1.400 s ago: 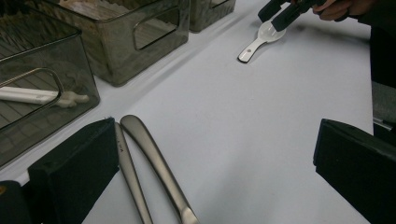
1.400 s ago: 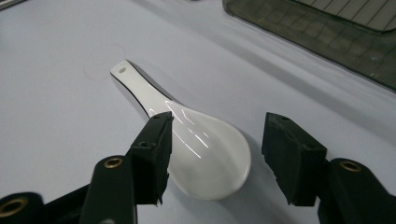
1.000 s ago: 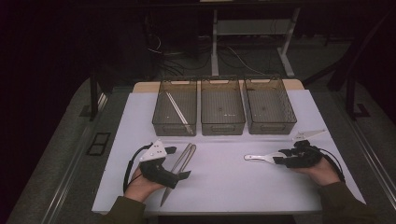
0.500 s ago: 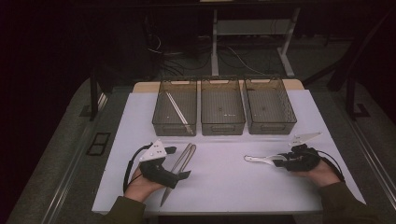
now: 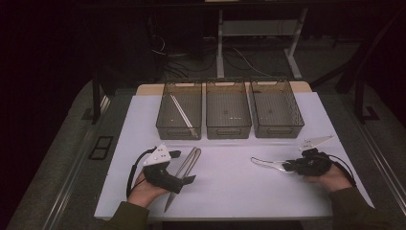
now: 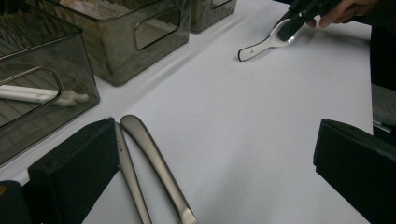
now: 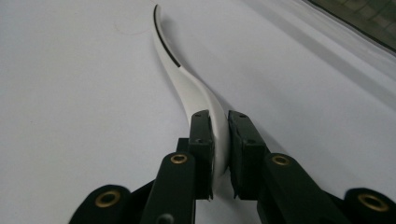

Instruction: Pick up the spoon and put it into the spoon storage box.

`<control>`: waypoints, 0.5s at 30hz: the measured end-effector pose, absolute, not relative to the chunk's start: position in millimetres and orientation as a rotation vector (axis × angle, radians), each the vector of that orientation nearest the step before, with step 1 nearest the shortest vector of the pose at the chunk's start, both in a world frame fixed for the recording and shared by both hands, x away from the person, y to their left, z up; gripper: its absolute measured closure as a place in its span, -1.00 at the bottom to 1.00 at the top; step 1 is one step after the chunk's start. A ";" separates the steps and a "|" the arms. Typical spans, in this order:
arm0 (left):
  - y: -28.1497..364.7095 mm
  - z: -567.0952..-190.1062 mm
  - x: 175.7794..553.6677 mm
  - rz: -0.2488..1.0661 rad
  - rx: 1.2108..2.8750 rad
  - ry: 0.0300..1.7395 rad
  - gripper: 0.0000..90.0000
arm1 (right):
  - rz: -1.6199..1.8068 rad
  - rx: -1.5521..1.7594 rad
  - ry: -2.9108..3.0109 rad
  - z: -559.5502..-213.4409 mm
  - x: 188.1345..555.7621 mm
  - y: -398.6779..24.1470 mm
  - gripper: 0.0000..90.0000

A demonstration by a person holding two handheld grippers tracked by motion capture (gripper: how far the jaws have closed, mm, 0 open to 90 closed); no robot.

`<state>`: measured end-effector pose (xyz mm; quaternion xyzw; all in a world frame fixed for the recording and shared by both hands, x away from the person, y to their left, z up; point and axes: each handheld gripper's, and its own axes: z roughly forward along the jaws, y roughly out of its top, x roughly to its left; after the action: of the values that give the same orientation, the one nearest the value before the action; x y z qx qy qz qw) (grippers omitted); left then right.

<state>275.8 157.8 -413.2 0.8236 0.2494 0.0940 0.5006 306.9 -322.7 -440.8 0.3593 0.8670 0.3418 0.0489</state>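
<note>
A white spoon [image 5: 265, 164] lies on the white table cover at the right, its thin handle pointing left. My right gripper [image 5: 288, 166] has just been closing on its wide end. In the right gripper view the pads press both sides of the spoon [image 7: 187, 86], with the gripper [image 7: 219, 135] shut on it. My left gripper [image 5: 184, 166] rests open at the left, its jaws wide apart over two grey metal utensils [image 5: 184, 167]. In the left gripper view the metal handles [image 6: 154, 163] lie beside the left jaw of that gripper [image 6: 215, 177]. The spoon [image 6: 261, 46] and right gripper [image 6: 299, 18] show far off.
Three smoky see-through bins [image 5: 178, 128] [image 5: 228, 128] [image 5: 276, 128] stand in a row at the back of the cover. The left bin holds a white stick-like utensil [image 5: 182, 115]. A hand holds each gripper near the table's front edge.
The right gripper's jaws have drawn in onto the spoon's wide end. Both hands have stayed in place, and the left gripper is as it was.
</note>
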 end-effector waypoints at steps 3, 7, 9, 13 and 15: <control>157.8 -413.2 275.7 0.229 1.992 0.601 -1.00 | 1.028 1.095 2.641 -439.8 306.5 -321.4 0.80; 158.2 -413.1 275.5 0.226 1.987 0.597 -1.00 | 1.016 1.106 2.641 -438.6 306.6 -320.7 0.81; 158.8 -412.8 275.6 0.226 1.981 0.591 -1.00 | 1.012 1.109 2.646 -437.9 306.7 -320.7 0.81; 158.8 -413.4 276.0 0.218 1.982 0.584 -1.00 | 1.018 1.100 2.640 -432.8 305.5 -321.2 0.81; 158.8 -413.4 276.2 0.219 1.979 0.585 -1.00 | 1.038 1.092 2.631 -428.9 304.8 -321.2 0.81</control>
<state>276.2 158.8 -413.4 0.8212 0.2427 0.0908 0.5084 304.8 -321.2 -428.9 0.3597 0.8664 0.3419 0.0547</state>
